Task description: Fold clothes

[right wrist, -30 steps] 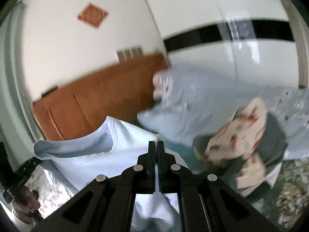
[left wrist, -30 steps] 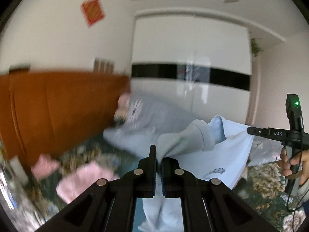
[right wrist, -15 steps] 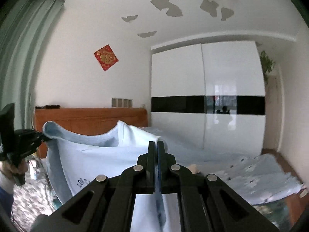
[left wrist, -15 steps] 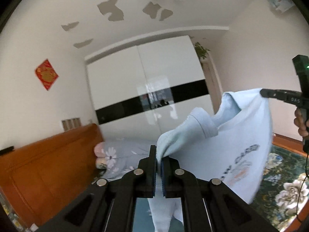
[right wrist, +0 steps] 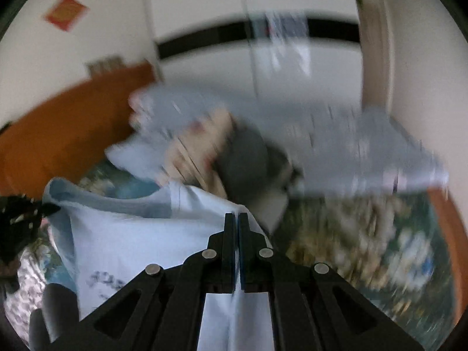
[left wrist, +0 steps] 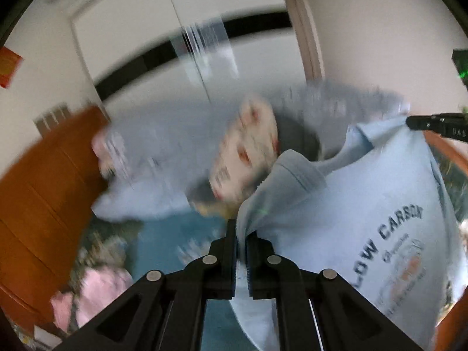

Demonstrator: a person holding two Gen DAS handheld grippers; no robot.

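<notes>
The pale blue cotton T-shirt with dark printed lettering is held in the air above the floral bedspread, stretched by its top edge between the two tools, with its body hanging down towards the near side. Its long axis, as held, runs left to right from one shoulder to the other, and the printed front is seen in the left wrist view. The left gripper is closed almost fully on a bunched fold at the left shoulder, with cloth filling the narrow gap between the jaws. The right gripper is clamped fully shut on the right shoulder seam, with the fabric trailing down between its fingers. Neither hand is nearer to the garment, since each holds one end of it. Both tools are tilted downwards towards the bed, so the shirt is judged ready to be laid flat on the bedspread. On the far side lies a blurred heap of other clothes, beside a grey-blue duvet, before the orange wooden headboard.
</notes>
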